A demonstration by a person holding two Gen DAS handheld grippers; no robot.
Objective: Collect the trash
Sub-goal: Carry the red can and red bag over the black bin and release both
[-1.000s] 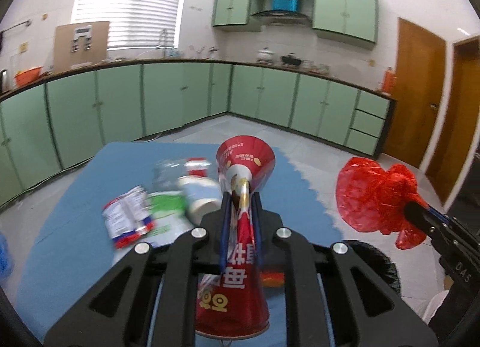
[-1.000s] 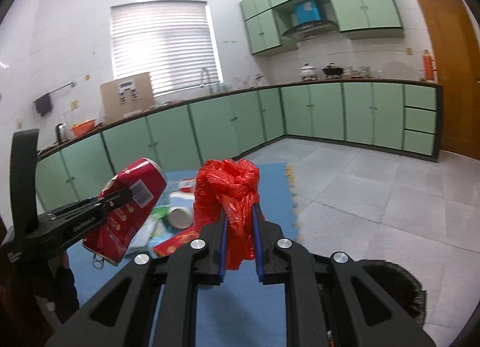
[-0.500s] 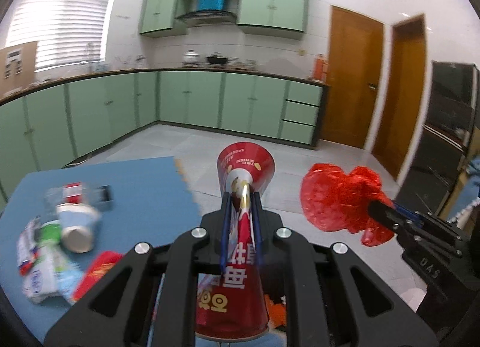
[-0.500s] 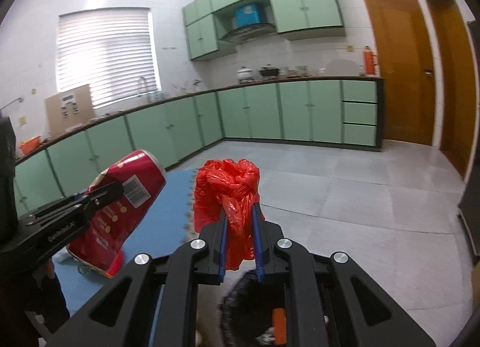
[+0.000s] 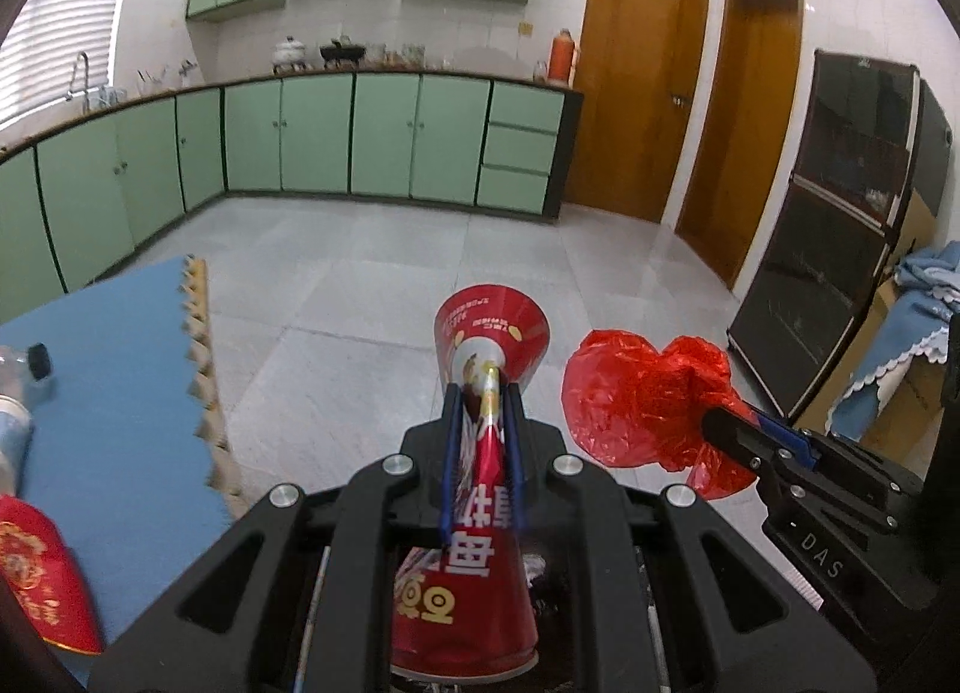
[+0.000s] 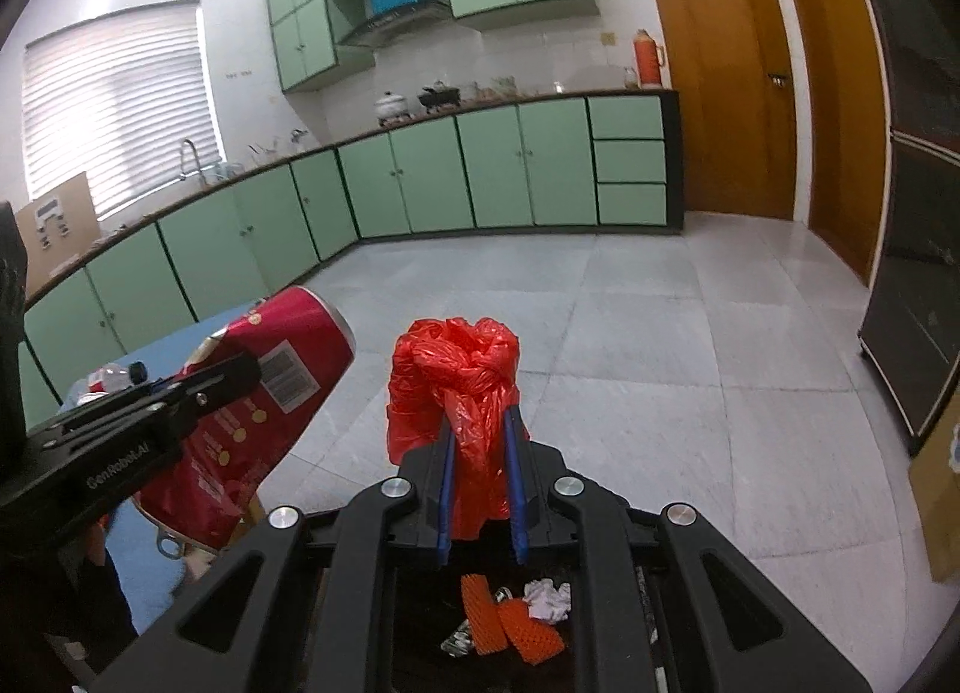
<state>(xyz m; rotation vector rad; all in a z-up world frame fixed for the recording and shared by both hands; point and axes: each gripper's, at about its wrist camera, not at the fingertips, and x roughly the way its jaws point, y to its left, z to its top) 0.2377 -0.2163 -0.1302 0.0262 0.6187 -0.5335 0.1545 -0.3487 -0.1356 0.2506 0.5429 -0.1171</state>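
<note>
A crushed red can (image 5: 489,513) with white lettering is pinched between the blue pads of my left gripper (image 5: 485,393), which is shut on it. In the right wrist view the same can (image 6: 282,369) hangs at the left in the left gripper (image 6: 252,378). My right gripper (image 6: 480,417) is shut on a knotted red plastic bag (image 6: 456,369). The left wrist view shows that bag (image 5: 636,399) to the right, held by the right gripper (image 5: 720,423). Under both grippers lies a black bin (image 6: 420,615) with orange pieces and crumpled white paper in it.
A blue foam mat (image 5: 120,393) lies to the left with a clear bottle (image 5: 24,375) and a red packet (image 5: 36,573) on it. Grey tiled floor (image 5: 360,297) stretches ahead to green cabinets (image 5: 384,141). Wooden doors (image 5: 636,105) and a dark cabinet (image 5: 840,225) stand at the right.
Both grippers have swung right and downward, away from the litter on the mat. The mat has slid to the left edge, and the bin's inside now shows below the right gripper.
</note>
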